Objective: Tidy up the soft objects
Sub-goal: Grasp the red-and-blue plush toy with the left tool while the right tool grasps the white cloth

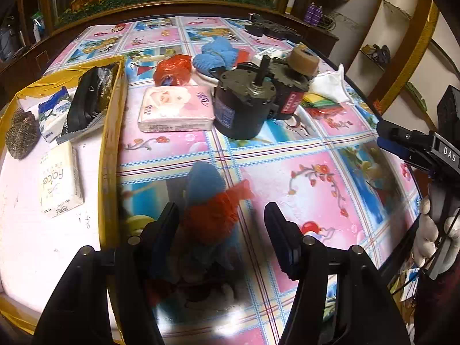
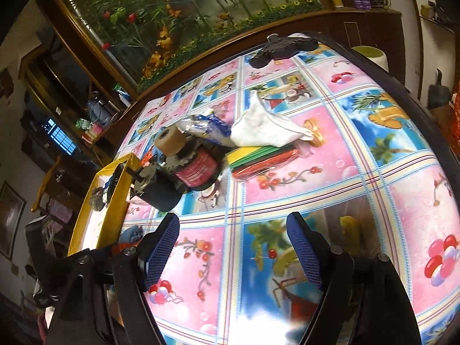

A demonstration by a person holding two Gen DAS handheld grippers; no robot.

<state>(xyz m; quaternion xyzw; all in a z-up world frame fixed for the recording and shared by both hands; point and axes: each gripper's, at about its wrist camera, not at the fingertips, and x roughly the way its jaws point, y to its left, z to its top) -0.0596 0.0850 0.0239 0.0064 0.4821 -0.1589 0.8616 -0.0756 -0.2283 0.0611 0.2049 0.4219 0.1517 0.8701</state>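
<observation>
My left hand-held gripper [image 1: 221, 230] is spread wide, with a blurred blue and red soft bundle [image 1: 208, 201] lying between its fingers at lower centre; I cannot tell if either finger touches it. Just to the left runs the yellow rim of the box [image 1: 110, 149], which holds a white tissue pack [image 1: 60, 179], a steel scourer [image 1: 21, 133] and a black pouch [image 1: 86, 100]. Above centre, the pink tissue pack [image 1: 176, 109] and two dark motors [image 1: 247, 109] crowd the desk [image 1: 330, 149]; the lower right of the frame is open cloth up to the dark desk edge. My right hand-held gripper [image 2: 233, 247] is also wide apart and holds nothing, hovering over bare patterned cloth. In its view, a white cloth [image 2: 264, 128] and coloured sheets [image 2: 264, 155] lie above centre
</observation>
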